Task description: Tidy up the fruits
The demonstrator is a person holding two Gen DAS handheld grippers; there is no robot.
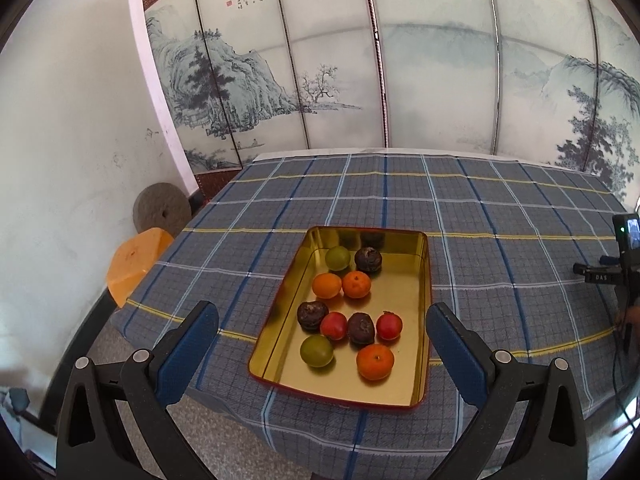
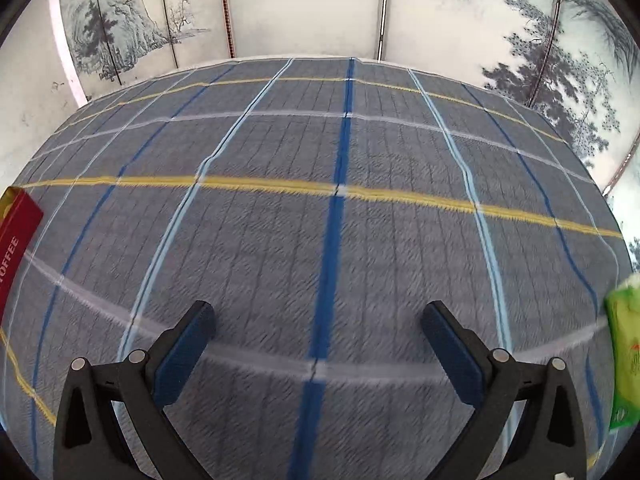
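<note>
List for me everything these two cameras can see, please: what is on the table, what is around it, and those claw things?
tray: 1, gold inside and red outside, near edge of the table
oranges: 3, orange, in the tray
green fruits: 2, green, in the tray
red fruits: 2, red, in the tray
dark fruits: 3, wrinkled brown, in the tray
tablecloth: 1, grey-blue check with yellow lines, over the table
folding screen: 1, pale with ink landscape, behind the table
green packet: 1, right edge of the right view
stool: 1, orange, left of the table
camera: 1, black, at the table's right
left gripper: open, empty, before the tray
right gripper: open, empty, over bare cloth
</note>
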